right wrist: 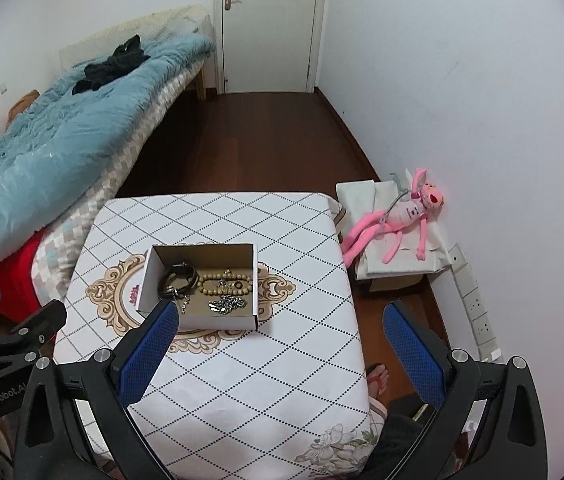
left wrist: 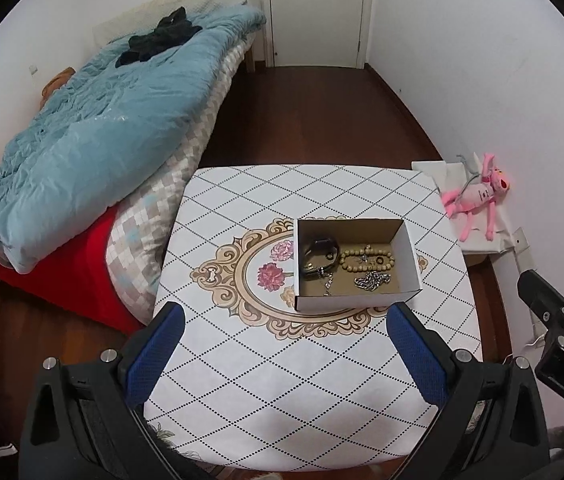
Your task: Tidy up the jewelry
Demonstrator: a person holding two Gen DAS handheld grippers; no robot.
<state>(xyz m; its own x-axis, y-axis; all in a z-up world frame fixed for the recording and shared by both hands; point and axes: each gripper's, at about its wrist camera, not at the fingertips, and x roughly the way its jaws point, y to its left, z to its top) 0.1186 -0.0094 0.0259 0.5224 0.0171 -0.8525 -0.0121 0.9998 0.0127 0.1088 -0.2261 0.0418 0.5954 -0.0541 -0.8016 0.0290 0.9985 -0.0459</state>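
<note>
A small white cardboard box [left wrist: 356, 304] [right wrist: 218, 320] stands in the middle of the patterned table [left wrist: 282, 380] [right wrist: 250, 380]. Inside lie a black strap bracelet [left wrist: 320, 258] [right wrist: 178, 278], a tan bead bracelet [left wrist: 366, 262] [right wrist: 226, 284], a silver chain [left wrist: 372, 280] [right wrist: 226, 305] and small rings. My left gripper [left wrist: 286, 314] is open and empty, held above the table in front of the box. My right gripper [right wrist: 282, 312] is open and empty, to the right of the box; its left finger [right wrist: 150, 344] overlaps the box's near corner in view.
A bed with a blue quilt [left wrist: 94, 132] [right wrist: 54, 148] lies left of the table. A pink plush toy [left wrist: 478, 196] [right wrist: 398, 216] lies on white boxes by the right wall. A door [left wrist: 318, 8] stands at the far end. A sandalled foot [right wrist: 378, 380] shows by the table.
</note>
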